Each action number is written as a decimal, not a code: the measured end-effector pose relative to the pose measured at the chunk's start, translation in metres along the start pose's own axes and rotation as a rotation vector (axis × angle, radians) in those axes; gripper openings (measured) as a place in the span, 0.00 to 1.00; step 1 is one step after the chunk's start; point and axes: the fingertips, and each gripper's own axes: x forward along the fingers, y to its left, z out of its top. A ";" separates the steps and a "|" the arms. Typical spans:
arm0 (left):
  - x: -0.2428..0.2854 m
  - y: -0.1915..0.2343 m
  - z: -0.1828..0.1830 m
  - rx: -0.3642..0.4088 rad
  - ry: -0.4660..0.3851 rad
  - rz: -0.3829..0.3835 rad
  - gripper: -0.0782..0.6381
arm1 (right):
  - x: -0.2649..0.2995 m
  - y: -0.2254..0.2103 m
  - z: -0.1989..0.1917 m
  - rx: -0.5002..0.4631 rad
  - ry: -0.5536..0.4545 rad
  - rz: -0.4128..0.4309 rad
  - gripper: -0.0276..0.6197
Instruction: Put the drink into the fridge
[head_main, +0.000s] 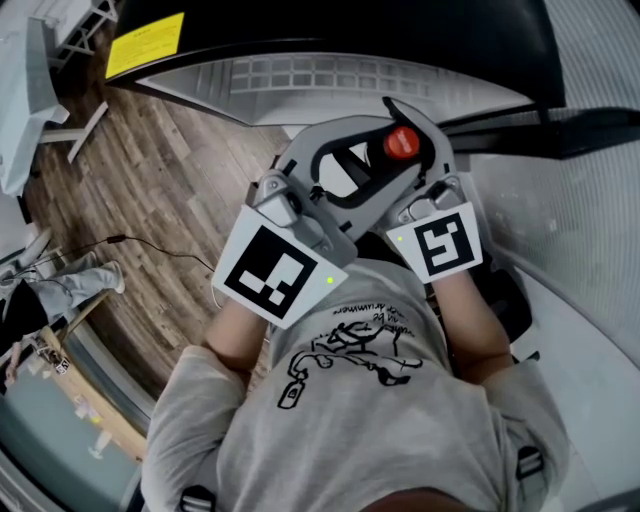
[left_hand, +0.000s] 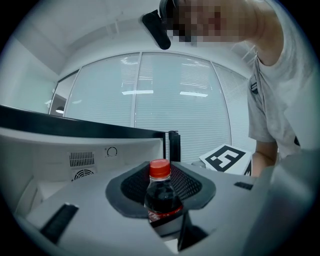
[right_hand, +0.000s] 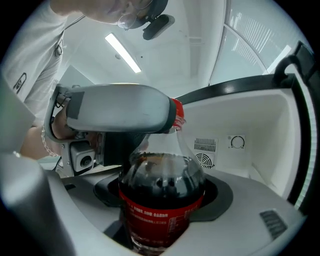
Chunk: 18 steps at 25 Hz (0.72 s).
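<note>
Wood-plank floor (head_main: 170, 180) at left, dark grain. Thin black cable (head_main: 160, 245) trails across floor, left of centre. White furniture (head_main: 35, 90) at far left edge. Grey T-shirt (head_main: 350, 400) with black print fills near foreground. Glass wall (left_hand: 165, 100) with closed blinds far behind. Long ceiling light strip (right_hand: 122, 52) overhead.

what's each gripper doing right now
Left hand-held gripper: jaws closing around the bottle, pads not yet on it.
Right hand-held gripper: shut on the bottle.

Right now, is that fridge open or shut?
Open: the fridge shows its white inside, vent and dial behind the cola bottle.
</note>
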 end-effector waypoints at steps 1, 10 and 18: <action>0.005 0.000 -0.005 0.000 0.007 0.001 0.29 | 0.000 -0.003 -0.005 0.003 0.000 0.003 0.55; 0.013 0.028 -0.019 0.007 0.007 0.051 0.29 | 0.001 -0.019 -0.018 0.019 0.008 -0.018 0.55; 0.008 0.048 -0.013 0.002 0.001 0.069 0.29 | 0.014 -0.025 -0.013 0.002 0.004 -0.044 0.55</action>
